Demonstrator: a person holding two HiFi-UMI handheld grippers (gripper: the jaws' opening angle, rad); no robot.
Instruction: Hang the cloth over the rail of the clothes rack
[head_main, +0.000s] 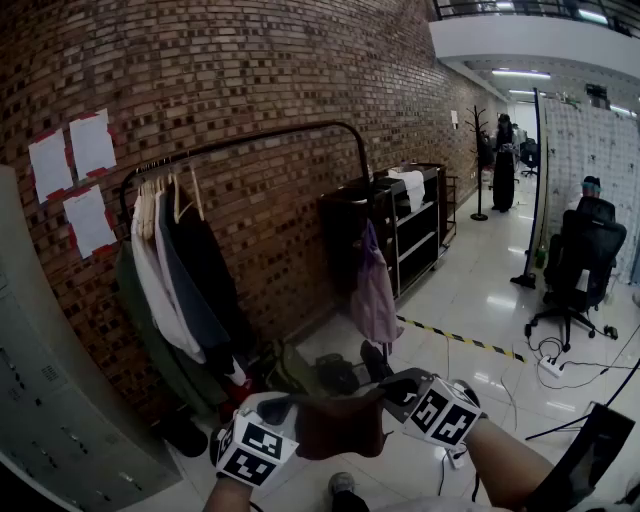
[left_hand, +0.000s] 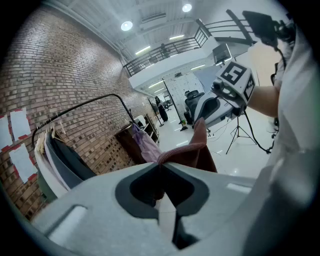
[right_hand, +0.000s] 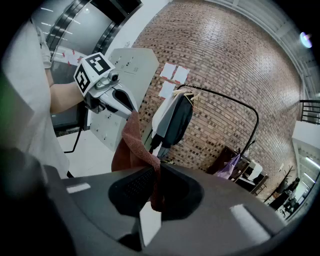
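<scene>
The cloth (head_main: 335, 425), reddish-brown, hangs stretched between the two grippers low in front of the person, well below the rail (head_main: 270, 138) and well apart from it.

The left gripper (left_hand: 159, 164) has its jaws pressed together on one corner of the cloth, whose edge runs out from between the pads. The right gripper (right_hand: 156, 167) is likewise clamped on the opposite corner, with a fold of fabric hanging down between its pads.

At the far left a grey locker (head_main: 50, 400) stands against the brick wall (head_main: 250, 60). Next comes the clothes rack. Hanging garments (head_main: 175, 270) crowd the left end of the rail, and the rest of it is bare as far as the bend at its right end. Shoes and bags (head_main: 335, 372) lie on the floor beneath it. A dark shelf unit (head_main: 400, 225) stands just right of the rack, with a purple garment (head_main: 372, 290) draped at its front. Pale floor (head_main: 480, 300) stretches away to the right, where an office chair (head_main: 580, 260) stands with cables beside it.
</scene>
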